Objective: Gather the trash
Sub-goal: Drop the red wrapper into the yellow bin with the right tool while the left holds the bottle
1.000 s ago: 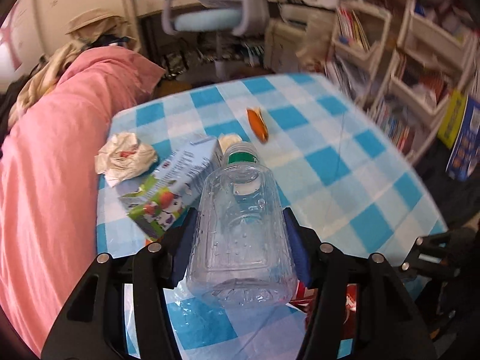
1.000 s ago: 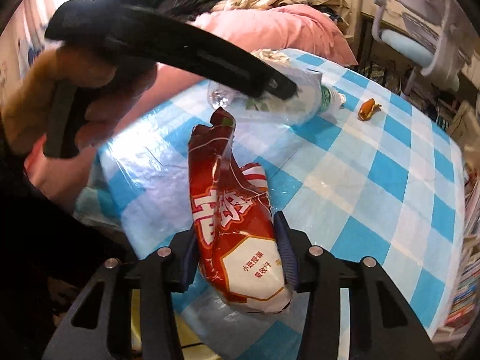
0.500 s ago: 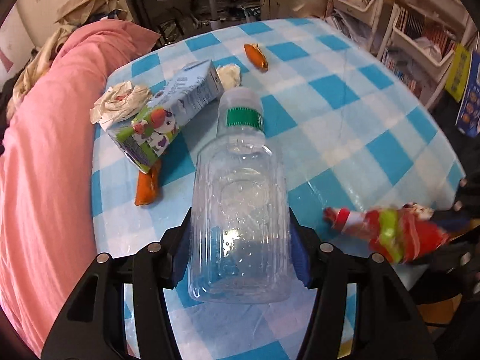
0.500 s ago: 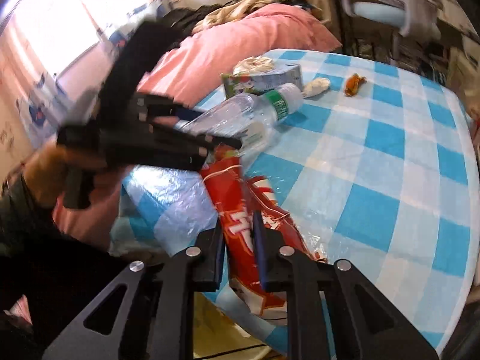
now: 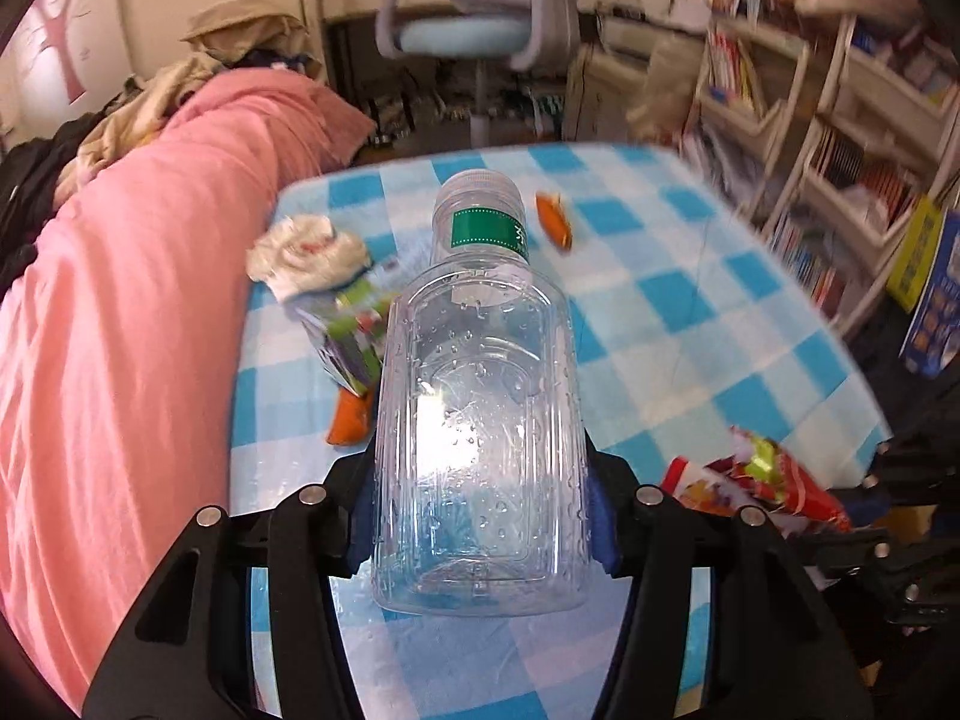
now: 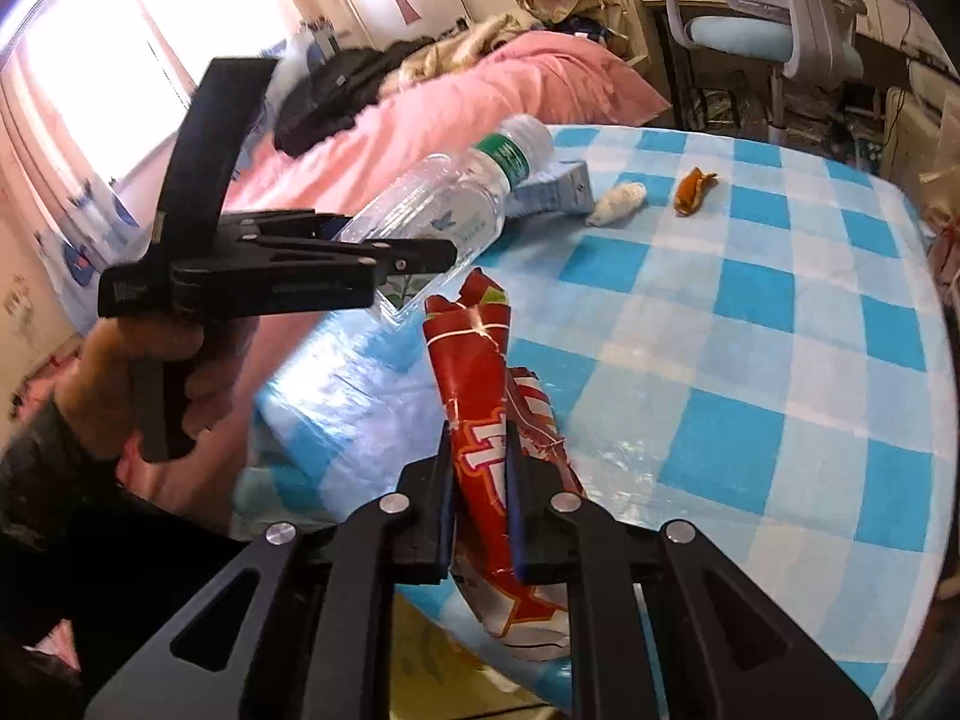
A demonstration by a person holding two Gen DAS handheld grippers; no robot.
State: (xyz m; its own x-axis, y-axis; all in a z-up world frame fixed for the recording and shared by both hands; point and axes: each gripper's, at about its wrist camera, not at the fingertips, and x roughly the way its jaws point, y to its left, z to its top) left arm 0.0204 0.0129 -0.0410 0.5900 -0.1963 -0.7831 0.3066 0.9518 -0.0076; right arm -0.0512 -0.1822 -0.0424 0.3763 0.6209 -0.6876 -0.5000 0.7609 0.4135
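Observation:
My left gripper (image 5: 480,498) is shut on a clear plastic bottle (image 5: 480,420) with a green band at its neck, held by its base above the checked table (image 5: 660,300). The right wrist view shows that bottle (image 6: 444,210) tilted up in the left gripper (image 6: 420,258), with a hand on the handle. My right gripper (image 6: 480,480) has its jaws closing on a crumpled red snack bag (image 6: 480,396), and the pads squeeze it narrow at the table's near edge. The same bag (image 5: 762,480) shows at the right in the left wrist view.
On the table lie a milk carton (image 5: 354,324), crumpled paper (image 5: 306,252), two orange wrappers (image 5: 552,219) (image 5: 348,420) and a white wad (image 6: 618,201). A pink quilt (image 5: 120,300) borders the table's left. A swivel chair (image 5: 474,36) and bookshelves (image 5: 840,120) stand beyond.
The right jaws have closed in on the red bag and squeezed it narrow, and the gripper has rolled. The left gripper has shifted with the bottle, which now points further up.

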